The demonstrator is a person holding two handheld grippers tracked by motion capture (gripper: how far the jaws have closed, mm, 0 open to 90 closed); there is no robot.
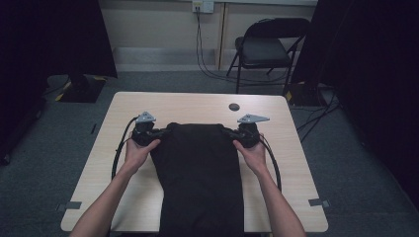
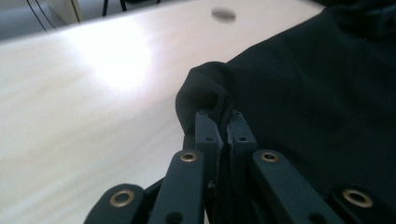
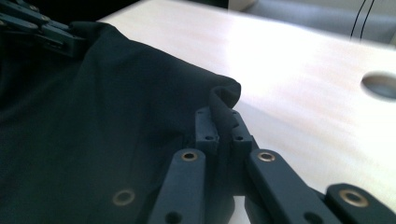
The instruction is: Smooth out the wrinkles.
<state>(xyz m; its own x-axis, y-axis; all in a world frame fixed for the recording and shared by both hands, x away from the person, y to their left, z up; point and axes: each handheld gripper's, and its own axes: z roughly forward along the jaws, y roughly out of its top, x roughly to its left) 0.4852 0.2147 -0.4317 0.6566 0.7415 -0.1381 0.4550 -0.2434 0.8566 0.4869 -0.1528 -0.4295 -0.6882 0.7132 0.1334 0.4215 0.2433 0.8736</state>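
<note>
A black garment (image 1: 200, 177) lies lengthwise down the middle of the light wooden table (image 1: 296, 163), its near end hanging over the front edge. My left gripper (image 1: 159, 133) is shut on the garment's far left corner (image 2: 205, 88), a fold of cloth pinched between the pads. At the far right corner (image 3: 224, 95) my right gripper (image 1: 231, 133) is shut on the cloth in the same way. In the right gripper view, the left gripper (image 3: 44, 32) shows at the upper left. The person's hands hold both grippers, pointing inward at each other.
A round dark hole (image 1: 234, 106) sits in the tabletop behind the garment. A black folding chair (image 1: 267, 47) stands beyond the table's far right side. Cables loop off each gripper over the tabletop. Bare wood lies left and right of the garment.
</note>
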